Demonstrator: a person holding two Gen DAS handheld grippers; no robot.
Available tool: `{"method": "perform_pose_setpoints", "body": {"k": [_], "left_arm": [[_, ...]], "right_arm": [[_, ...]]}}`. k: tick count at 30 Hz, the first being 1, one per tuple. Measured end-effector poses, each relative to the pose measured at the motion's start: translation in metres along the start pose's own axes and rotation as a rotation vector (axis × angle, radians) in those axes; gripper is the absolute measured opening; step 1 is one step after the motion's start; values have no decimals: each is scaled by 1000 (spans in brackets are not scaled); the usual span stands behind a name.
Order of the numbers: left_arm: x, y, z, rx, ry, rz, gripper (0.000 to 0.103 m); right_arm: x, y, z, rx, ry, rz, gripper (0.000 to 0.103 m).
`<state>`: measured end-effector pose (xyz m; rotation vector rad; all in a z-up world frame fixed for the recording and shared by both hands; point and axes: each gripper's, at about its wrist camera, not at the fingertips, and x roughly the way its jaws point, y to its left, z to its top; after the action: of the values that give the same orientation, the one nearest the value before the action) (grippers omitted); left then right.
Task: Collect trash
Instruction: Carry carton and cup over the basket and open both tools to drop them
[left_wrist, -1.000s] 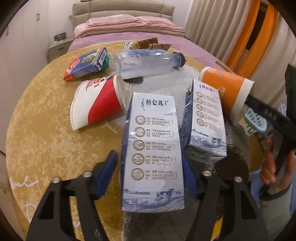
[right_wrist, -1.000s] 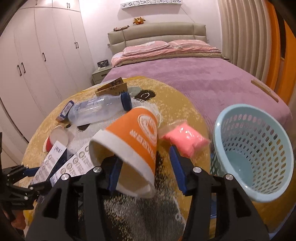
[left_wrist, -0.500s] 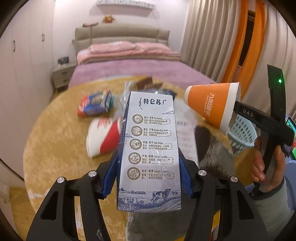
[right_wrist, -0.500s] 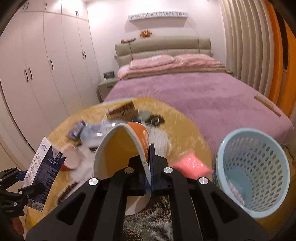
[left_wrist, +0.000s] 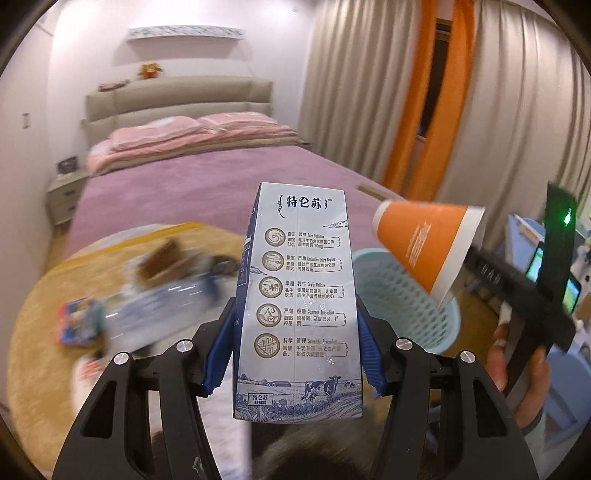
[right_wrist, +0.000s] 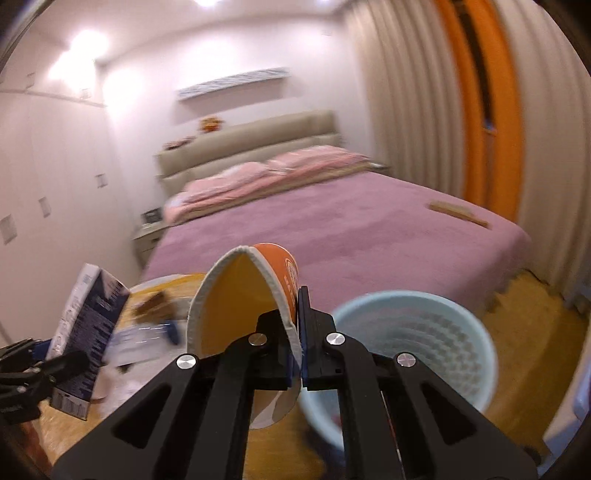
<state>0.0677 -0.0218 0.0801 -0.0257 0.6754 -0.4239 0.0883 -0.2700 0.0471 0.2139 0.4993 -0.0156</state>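
Round yellow-topped table (left_wrist: 44, 332) w/ blurred litter lies below; pale-blue perforated plastic basket (right_wrist: 417, 332) stands beside it, near the purple bed (right_wrist: 351, 229). Left claw (left_wrist: 295, 354) pinches a tall white-and-blue milk carton (left_wrist: 299, 302) upright, pads pressed on both sides, held above the table. Right claw (right_wrist: 297, 332), pressed together, pinches the rim of an orange paper cup (right_wrist: 251, 295), cup just beside the basket opening.

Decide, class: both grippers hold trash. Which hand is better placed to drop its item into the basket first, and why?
Probably the right. The right gripper pinches the orange cup beside the basket. The left gripper holds the milk carton farther back, over the table.
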Motion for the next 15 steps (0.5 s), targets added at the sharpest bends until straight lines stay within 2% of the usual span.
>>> {"method": "perform_pose_setpoints", "body": {"k": [3, 6, 9, 15], "left_arm": [[41, -31, 7, 15, 53, -52, 57], [80, -57, 8, 33, 100, -87, 57], [120, -73, 6, 17, 159, -129, 57], [160, -89, -3, -10, 207, -163, 58]], "right_arm": [[21, -41, -8, 67, 54, -111, 2], [45, -71, -20, 101, 117, -186, 2], [63, -94, -33, 144, 174, -226, 2], [78, -125, -48, 186, 232, -267, 3]]}}
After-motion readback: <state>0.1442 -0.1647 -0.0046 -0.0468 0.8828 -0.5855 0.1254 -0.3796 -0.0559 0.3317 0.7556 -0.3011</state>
